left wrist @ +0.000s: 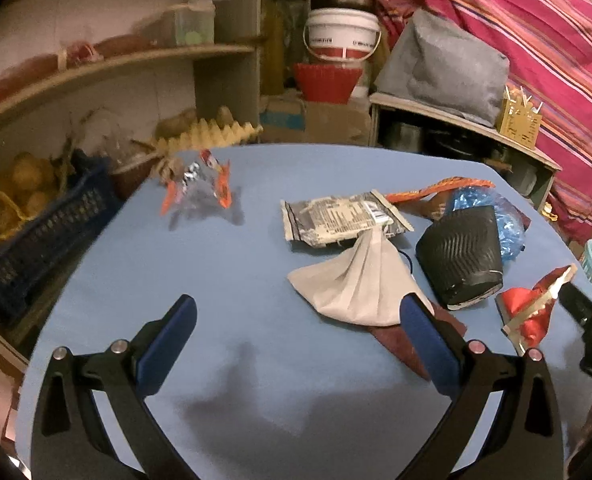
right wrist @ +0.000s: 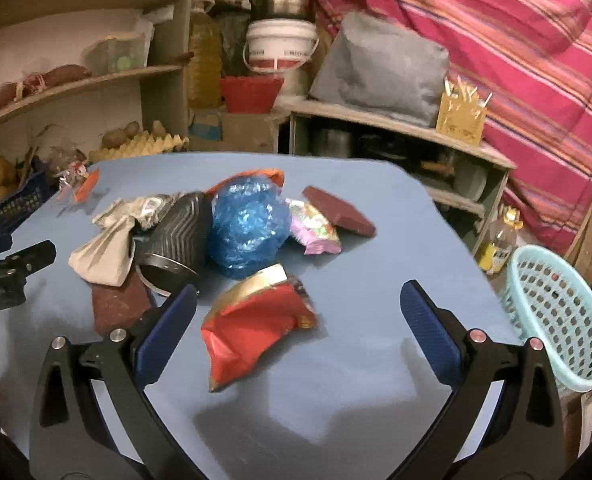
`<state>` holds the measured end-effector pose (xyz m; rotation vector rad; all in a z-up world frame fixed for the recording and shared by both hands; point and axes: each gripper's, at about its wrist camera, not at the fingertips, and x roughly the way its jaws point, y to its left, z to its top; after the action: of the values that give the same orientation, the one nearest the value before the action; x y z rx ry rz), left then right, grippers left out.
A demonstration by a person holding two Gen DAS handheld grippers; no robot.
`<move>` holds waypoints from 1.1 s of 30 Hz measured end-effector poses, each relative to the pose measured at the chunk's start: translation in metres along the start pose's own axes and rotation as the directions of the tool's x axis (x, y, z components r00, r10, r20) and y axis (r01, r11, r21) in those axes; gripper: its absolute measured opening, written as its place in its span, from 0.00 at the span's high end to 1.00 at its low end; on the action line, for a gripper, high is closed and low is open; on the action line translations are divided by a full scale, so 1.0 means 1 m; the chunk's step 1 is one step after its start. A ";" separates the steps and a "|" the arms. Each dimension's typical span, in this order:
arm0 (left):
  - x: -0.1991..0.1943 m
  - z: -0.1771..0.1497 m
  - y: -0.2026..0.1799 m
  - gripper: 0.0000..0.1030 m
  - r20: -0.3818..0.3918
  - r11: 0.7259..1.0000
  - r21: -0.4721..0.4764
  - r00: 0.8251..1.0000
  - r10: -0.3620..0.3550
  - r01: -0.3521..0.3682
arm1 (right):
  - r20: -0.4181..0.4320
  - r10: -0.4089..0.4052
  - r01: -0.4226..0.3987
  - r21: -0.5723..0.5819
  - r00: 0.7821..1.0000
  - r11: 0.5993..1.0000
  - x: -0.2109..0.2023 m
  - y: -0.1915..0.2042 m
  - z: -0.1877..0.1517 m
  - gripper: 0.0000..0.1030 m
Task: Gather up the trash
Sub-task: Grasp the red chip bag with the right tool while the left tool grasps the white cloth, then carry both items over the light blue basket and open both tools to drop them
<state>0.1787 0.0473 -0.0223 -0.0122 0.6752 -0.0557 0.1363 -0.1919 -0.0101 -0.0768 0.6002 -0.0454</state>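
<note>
My left tongs (left wrist: 300,320) stand spread apart, empty, over the blue tabletop (left wrist: 236,280); a crumpled white paper napkin (left wrist: 352,284) lies just beside the right finger. My right tongs (right wrist: 299,308) are also spread wide, with a crumpled red and gold foil wrapper (right wrist: 252,328) lying between the fingers. Behind it sit a blue plastic bag (right wrist: 248,226) and a flattened black ribbed cup (right wrist: 176,240). A pale turquoise perforated basket (right wrist: 556,320) sits off the tabletop's right edge.
</note>
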 end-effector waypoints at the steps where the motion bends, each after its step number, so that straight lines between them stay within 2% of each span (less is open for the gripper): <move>1: 0.002 0.001 -0.001 0.04 -0.007 1.000 0.003 1.000 -0.001 0.001 | -0.011 -0.002 0.002 -0.001 1.000 1.000 0.003 0.000 0.000 0.04; 4: 0.010 0.002 -0.009 0.04 -0.016 1.000 0.031 1.000 -0.007 0.007 | -0.058 -0.006 0.006 0.004 0.998 1.000 0.018 -0.001 0.001 0.04; 6: 0.015 0.003 -0.018 0.04 -0.021 0.998 0.069 1.000 0.002 0.000 | -0.076 0.029 -0.028 0.018 0.997 0.999 0.025 -0.003 0.001 0.04; 8: 0.021 0.005 -0.022 0.05 -0.029 0.996 0.087 1.000 0.008 -0.005 | -0.086 0.047 -0.046 0.017 0.995 0.999 0.027 -0.004 0.001 0.17; 10: 0.029 0.007 -0.025 0.10 -0.050 0.996 0.093 0.999 0.008 -0.003 | -0.095 0.065 -0.064 0.013 0.993 0.998 0.027 -0.003 0.001 0.24; 12: 0.038 0.009 -0.025 0.24 -0.087 0.997 0.072 0.996 -0.031 0.037 | -0.104 0.104 -0.102 0.022 0.989 0.995 0.028 -0.003 0.000 0.33; 14: 0.046 0.009 -0.024 0.33 -0.119 0.996 0.051 0.991 -0.065 0.072 | -0.110 0.139 -0.137 0.025 0.984 0.990 0.028 -0.002 0.002 0.48; 17: 0.055 0.006 -0.023 0.47 -0.157 0.994 0.031 0.983 -0.097 0.103 | -0.111 0.163 -0.163 0.005 0.980 0.987 0.026 0.003 0.002 0.53; 20: 0.054 0.006 -0.023 0.62 -0.147 0.993 0.025 0.983 -0.109 0.113 | -0.117 0.211 -0.211 0.009 0.970 0.977 0.025 0.005 0.003 0.60; 22: 0.050 0.006 -0.024 0.72 -0.138 0.993 0.037 0.985 -0.105 0.111 | -0.112 0.219 -0.219 0.012 0.969 0.976 0.023 0.003 0.003 0.61; 27: 0.041 0.009 -0.026 0.84 -0.111 0.993 0.052 0.988 -0.103 0.109 | -0.061 0.208 -0.209 0.001 0.976 0.978 0.009 -0.006 0.005 0.62; 30: 0.035 0.012 -0.024 0.85 -0.100 0.994 0.043 0.991 -0.094 0.098 | -0.034 0.198 -0.197 0.013 0.980 0.980 0.000 -0.019 0.006 0.62; 33: 0.018 0.015 -0.026 0.85 -0.058 0.995 0.056 0.996 -0.074 0.078 | -0.018 0.194 -0.193 0.042 0.981 0.980 -0.010 -0.037 0.006 0.62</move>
<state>0.2008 0.0201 -0.0204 0.0201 0.7284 -0.1494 0.1308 -0.2274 0.0035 0.0211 0.6262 0.1305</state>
